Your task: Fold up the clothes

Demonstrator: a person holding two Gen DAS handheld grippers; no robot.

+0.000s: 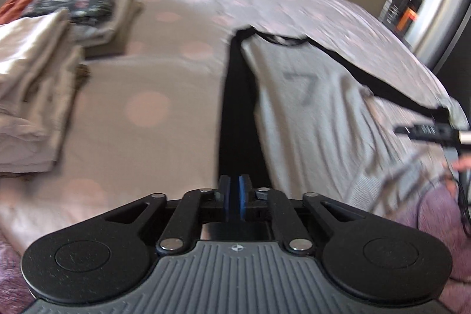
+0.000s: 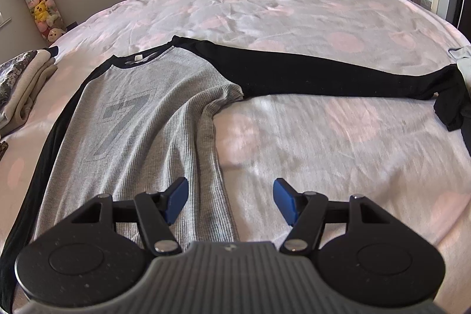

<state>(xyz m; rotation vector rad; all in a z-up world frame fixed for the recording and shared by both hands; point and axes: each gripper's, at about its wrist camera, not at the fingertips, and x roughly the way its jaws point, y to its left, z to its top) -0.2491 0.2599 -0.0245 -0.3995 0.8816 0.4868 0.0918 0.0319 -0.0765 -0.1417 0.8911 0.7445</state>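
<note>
Shirt, grey with black sleeves and a large "7" printed on it, lies flat on the bed at my frame's left. My right gripper has jaws wide apart; left gripper jaws nearly together, black sleeve between them.

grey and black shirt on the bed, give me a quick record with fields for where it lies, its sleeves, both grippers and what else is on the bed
garment: grey shirt with black sleeves and a printed 7, lying flat on the bed
right sleeve: stretched out sideways, not yet folded
left sleeve: lying along the body's edge
left gripper: blue pads nearly together, a narrow gap shows, over the black sleeve
right gripper: open, holding nothing, over the shirt's hem edge
also on bed: stack of folded clothes
</note>
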